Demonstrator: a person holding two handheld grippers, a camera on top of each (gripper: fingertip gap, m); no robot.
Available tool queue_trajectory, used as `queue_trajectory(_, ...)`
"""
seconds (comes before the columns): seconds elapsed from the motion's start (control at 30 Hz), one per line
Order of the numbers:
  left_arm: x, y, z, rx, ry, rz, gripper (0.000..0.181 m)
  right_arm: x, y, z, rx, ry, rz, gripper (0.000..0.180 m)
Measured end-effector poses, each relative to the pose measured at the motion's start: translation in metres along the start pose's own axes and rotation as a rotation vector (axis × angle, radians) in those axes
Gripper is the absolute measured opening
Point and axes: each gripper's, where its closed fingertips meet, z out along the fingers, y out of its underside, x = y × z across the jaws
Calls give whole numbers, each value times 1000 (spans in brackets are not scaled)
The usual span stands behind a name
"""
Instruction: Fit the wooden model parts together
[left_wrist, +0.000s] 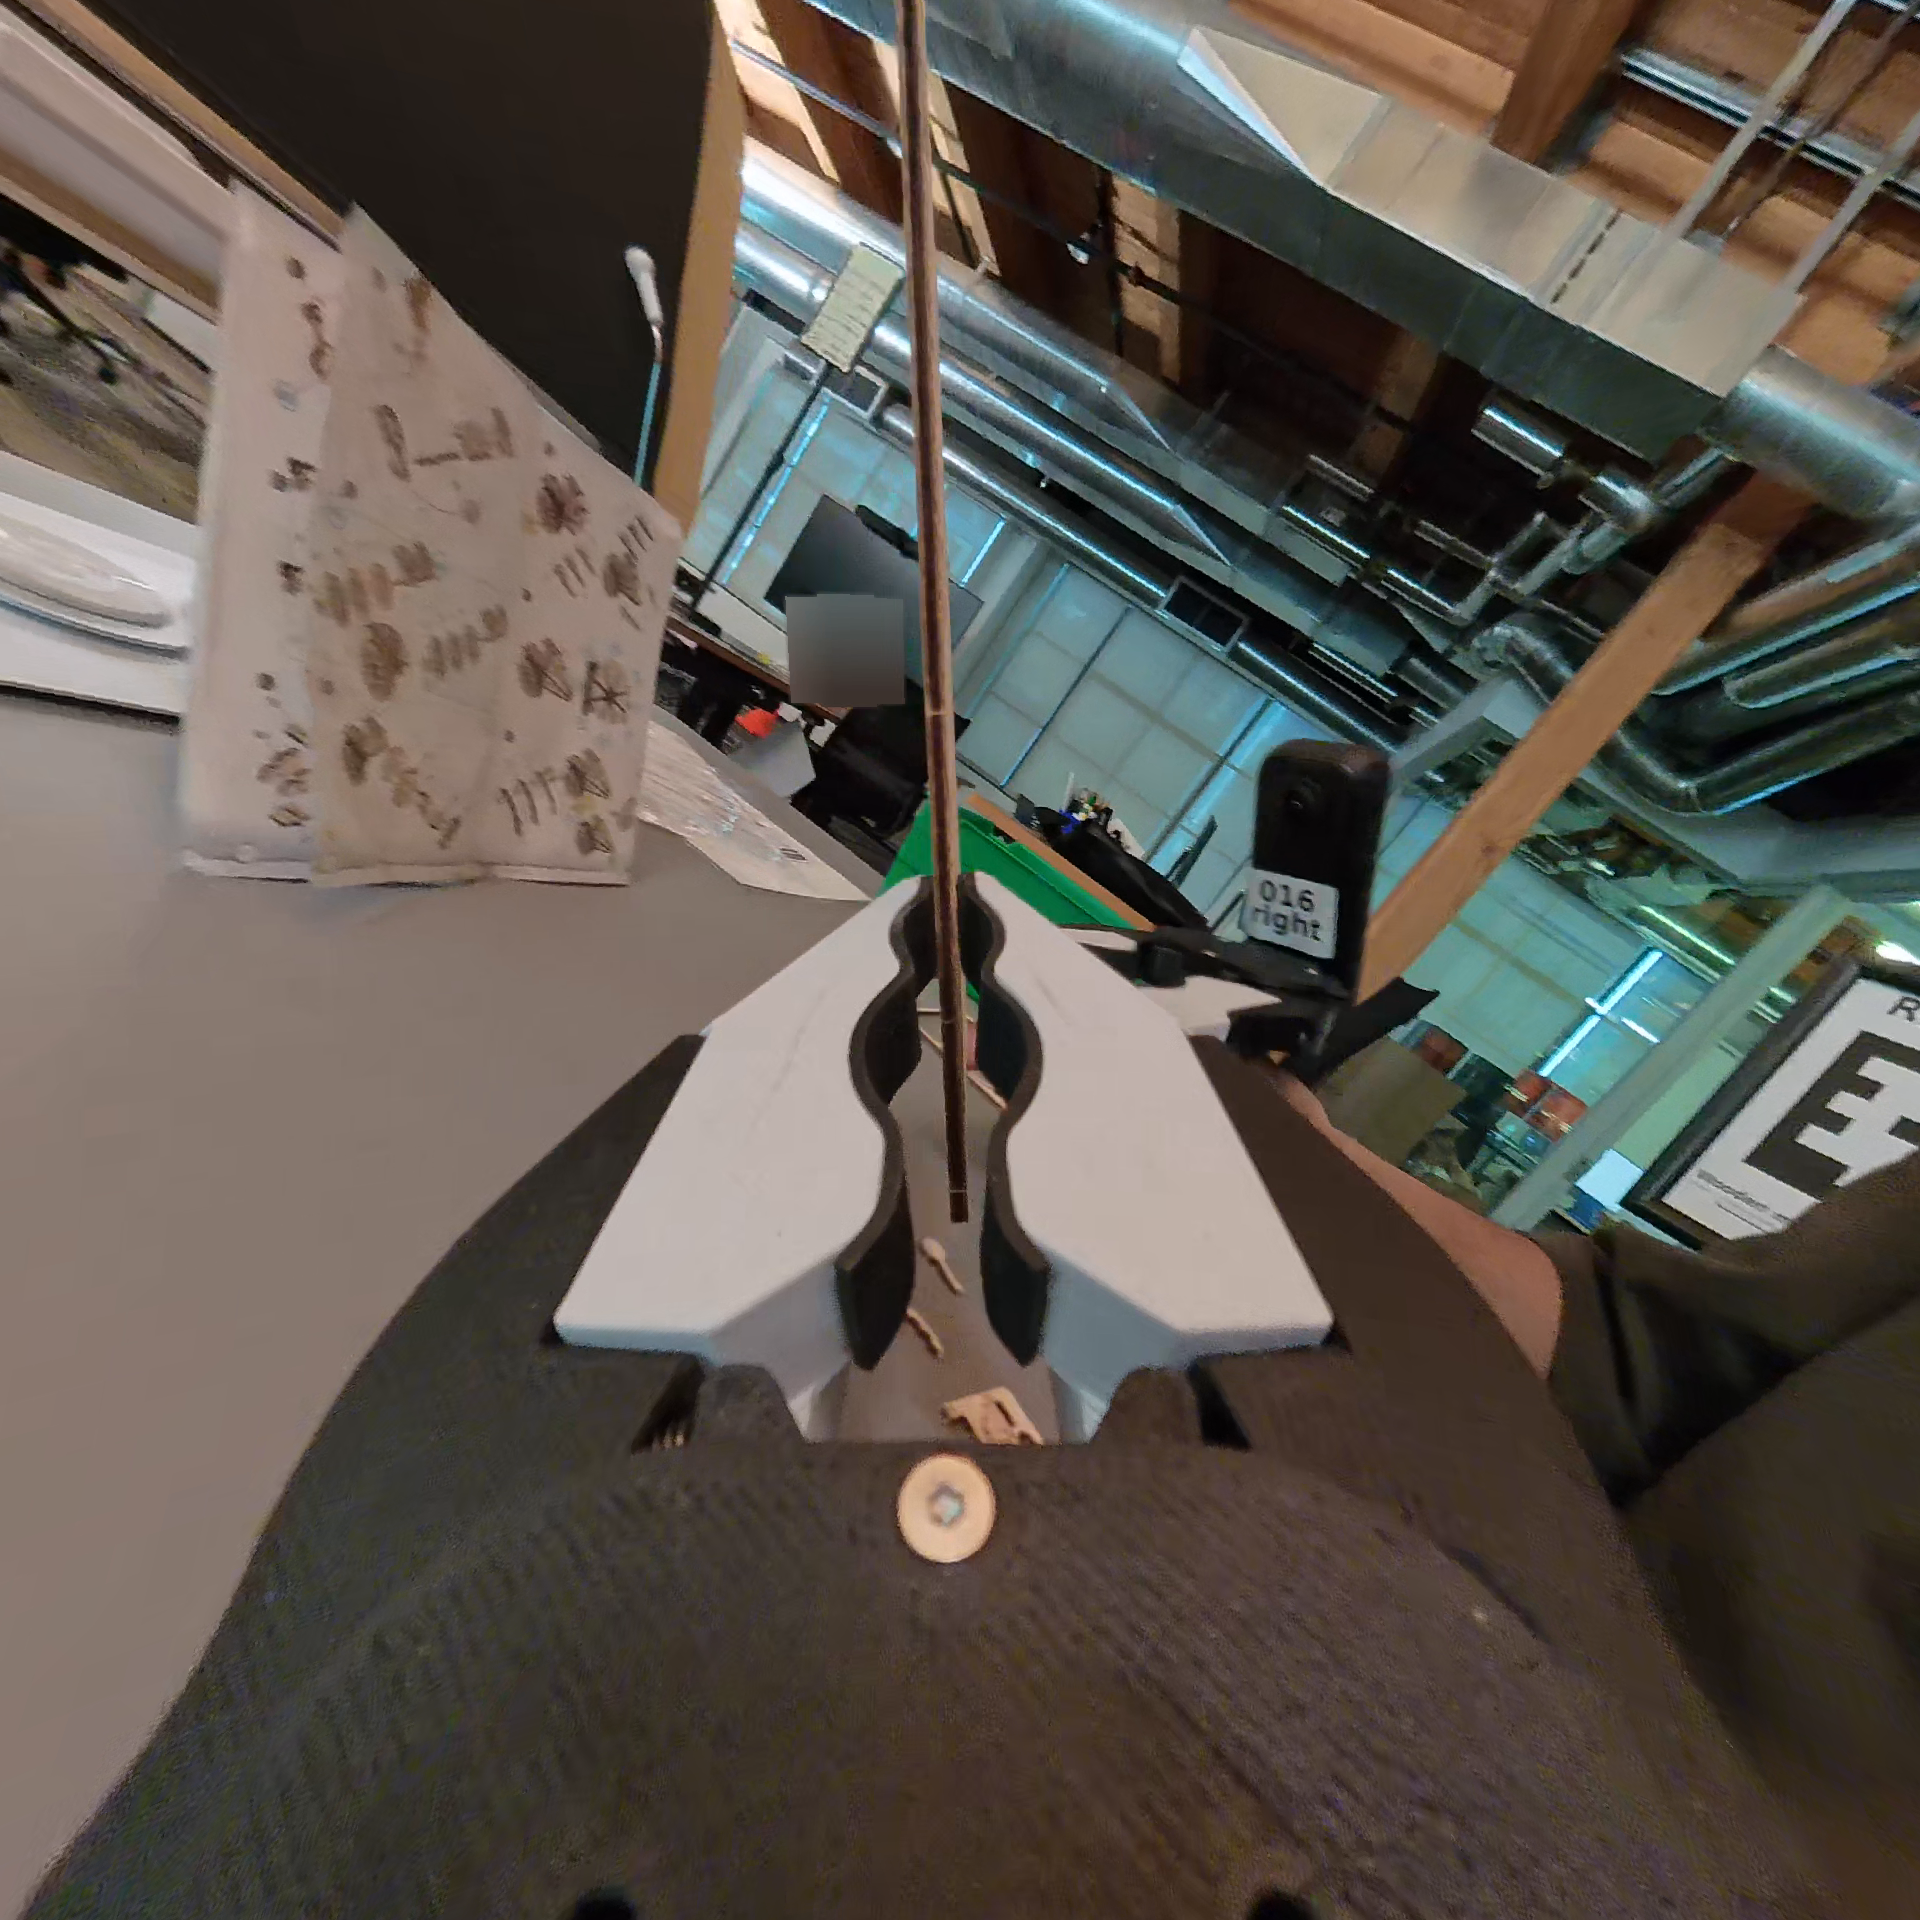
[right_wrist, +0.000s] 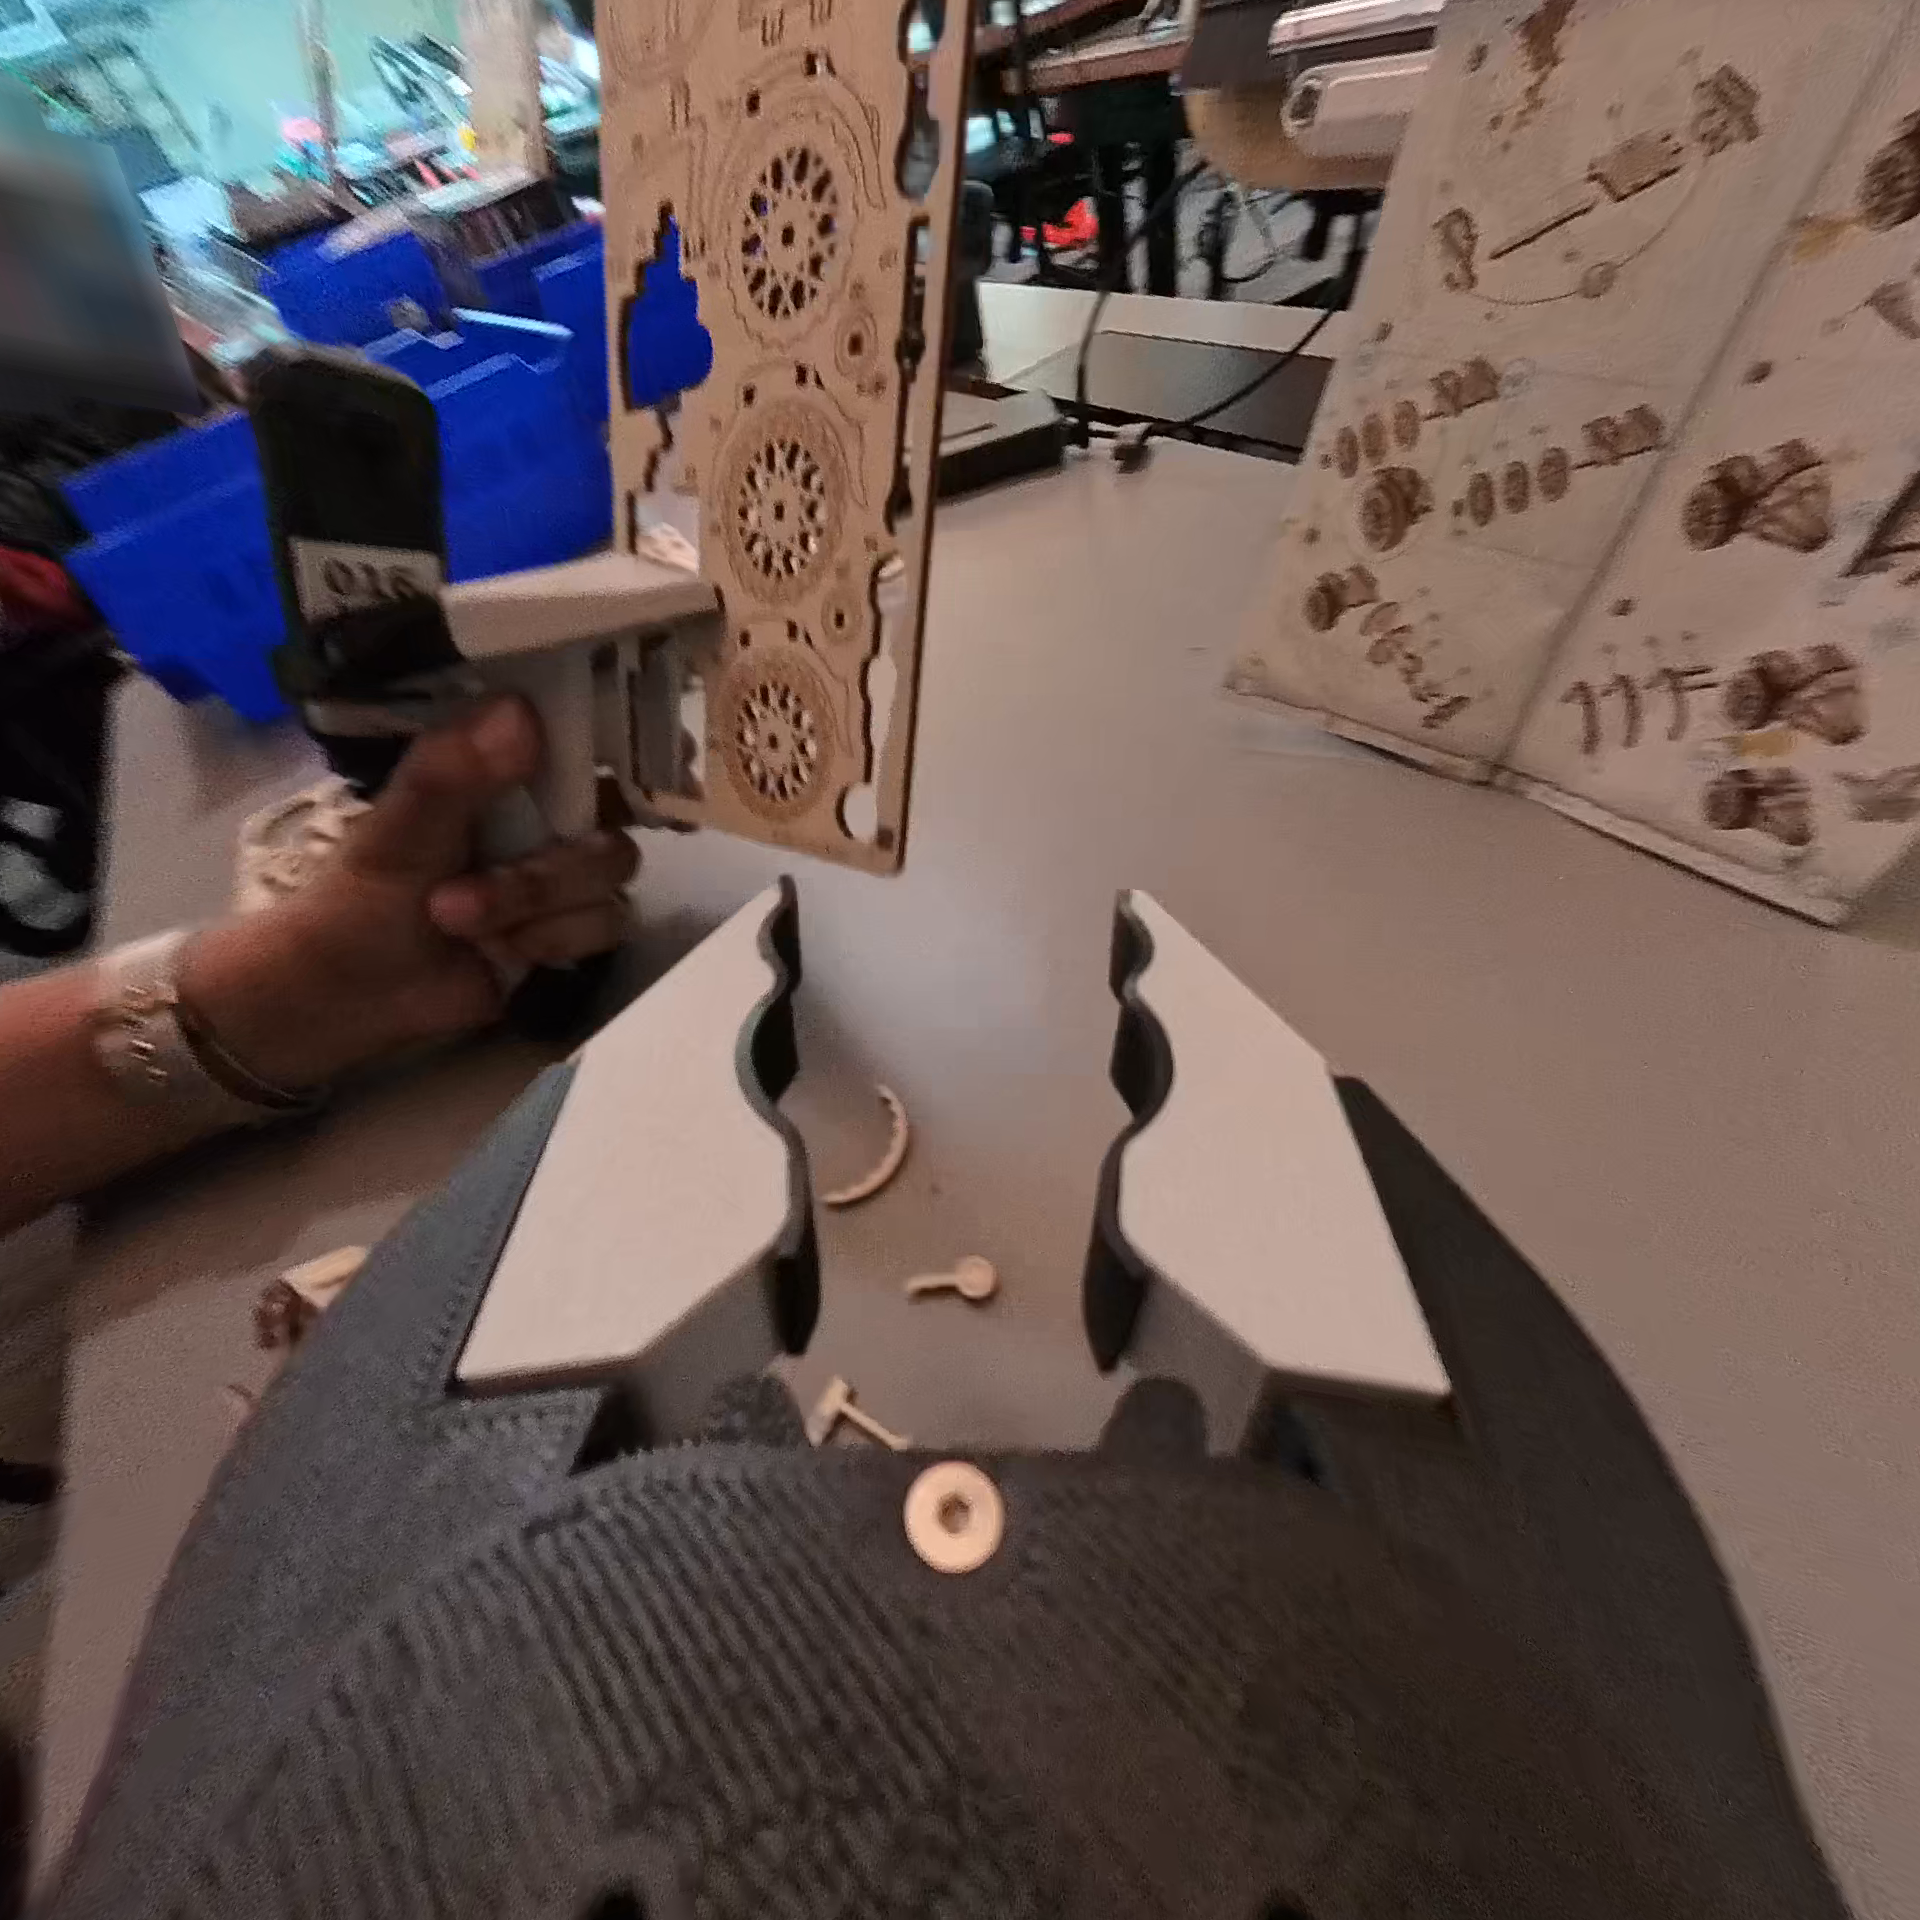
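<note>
Loose parts (right_wrist: 951, 1280) on table (right_wrist: 1351, 1091), between spread fingers of right gripper (right_wrist: 954, 920). Beyond, left gripper (left_wrist: 940, 904) pinches upright sheet (right_wrist: 790, 416) of uncut parts. Step: likely detaching a part. Next: right fingers must close on one.

1. The wooden sheet (right_wrist: 790, 416) stands upright above the counter (right_wrist: 1195, 935), clamped in the left hand-held gripper (left_wrist: 943, 914).
2. Small loose parts (right_wrist: 954, 1280) lie on the counter between the right hand-held gripper's (right_wrist: 956, 925) fingers.
3. The instruction pages (right_wrist: 1621, 436) stand to the right.
</note>
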Motion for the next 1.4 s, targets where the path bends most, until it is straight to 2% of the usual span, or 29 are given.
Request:
queue_trajectory(0.1, 8, 7, 0, -5, 23, -28, 1, -17, -2, 6, 0, -131, 83, 55)
queue_trajectory(0.33, 16, 19, 2, -47, 39, -57, 2, -38, -6, 15, -8, -330, 274, 30)
queue_trajectory(0.4, 16, 21, 3, -51, 33, -73, 2, -43, -2, 18, -38, -370, 299, 19)
queue_trajectory(0.53, 13, 19, 2, -31, 37, -109, 1, -48, -6, 15, -19, -433, 344, 9)
queue_trajectory(0.63, 12, 19, 2, -38, 52, -153, 8, -52, -11, 12, -7, -482, 379, 1)
queue_trajectory(1.4, 31, 27, 4, -80, 195, -224, 1, -57, -20, 2, 22, -575, 439, 1)
